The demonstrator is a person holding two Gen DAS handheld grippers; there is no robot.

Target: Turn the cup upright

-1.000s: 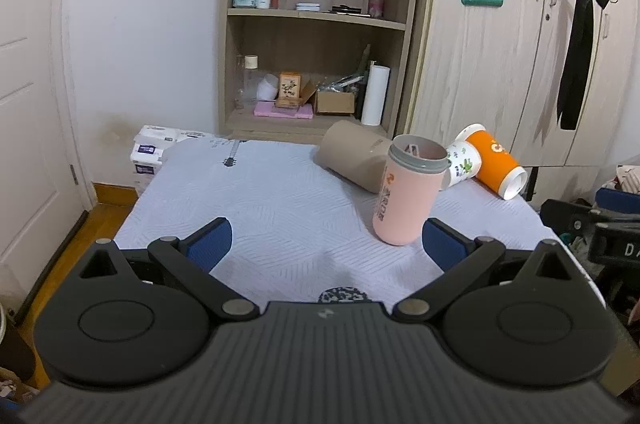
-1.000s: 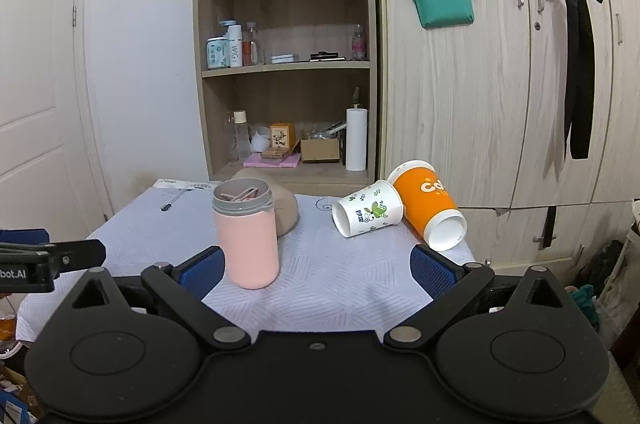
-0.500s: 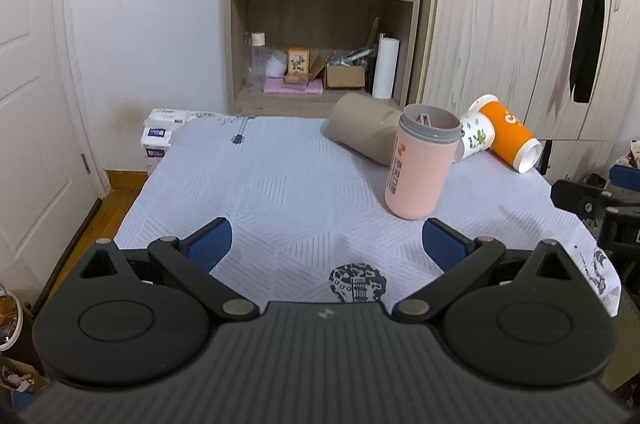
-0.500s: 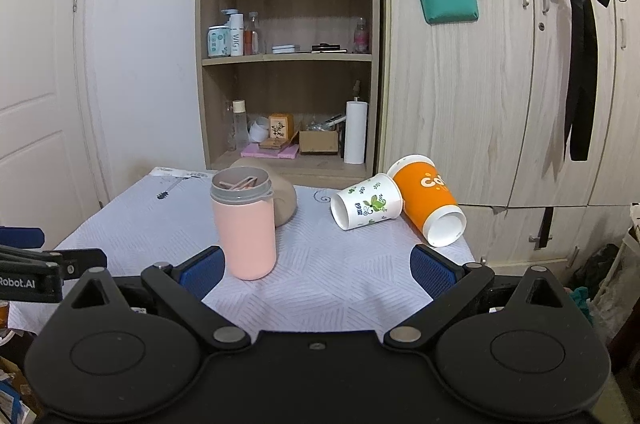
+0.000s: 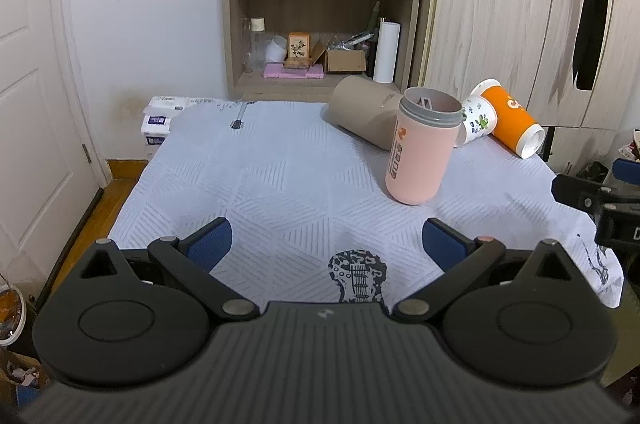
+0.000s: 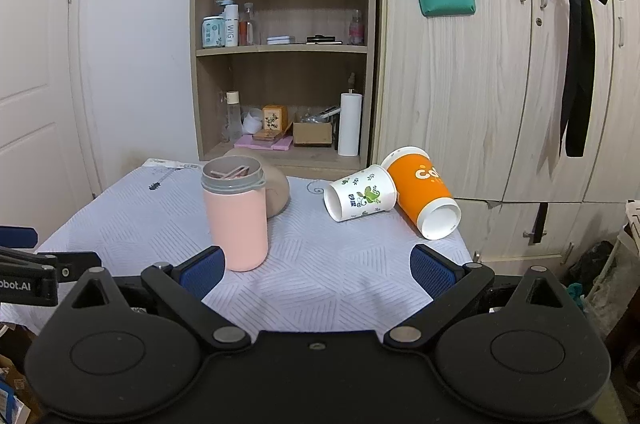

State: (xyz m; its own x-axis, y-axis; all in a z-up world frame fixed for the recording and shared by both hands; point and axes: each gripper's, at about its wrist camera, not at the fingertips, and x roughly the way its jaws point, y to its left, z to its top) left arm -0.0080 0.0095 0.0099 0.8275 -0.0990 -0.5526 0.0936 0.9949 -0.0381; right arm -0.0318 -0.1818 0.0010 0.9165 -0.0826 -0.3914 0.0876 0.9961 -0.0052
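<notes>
A pink cup (image 5: 420, 151) (image 6: 236, 220) with a grey rim stands upright on the white-clothed table (image 5: 280, 175). Behind it a beige cup (image 5: 362, 115) (image 6: 276, 191) lies on its side. A white floral paper cup (image 6: 358, 191) (image 5: 476, 119) and an orange paper cup (image 6: 424, 199) (image 5: 512, 123) lie on their sides at the far right. My left gripper (image 5: 326, 246) is open and empty, near the table's front edge. My right gripper (image 6: 316, 270) is open and empty, short of the cups.
A wooden shelf unit (image 6: 284, 63) with bottles and boxes stands behind the table, wardrobe doors (image 6: 500, 83) to its right. A white door (image 5: 24, 103) is at the left. The right gripper's body shows at the right edge of the left wrist view (image 5: 600, 201).
Both grippers have drawn back from the table, so the cups look farther away. The left view has tilted and pulled back the most. The pink cup stays upright.
</notes>
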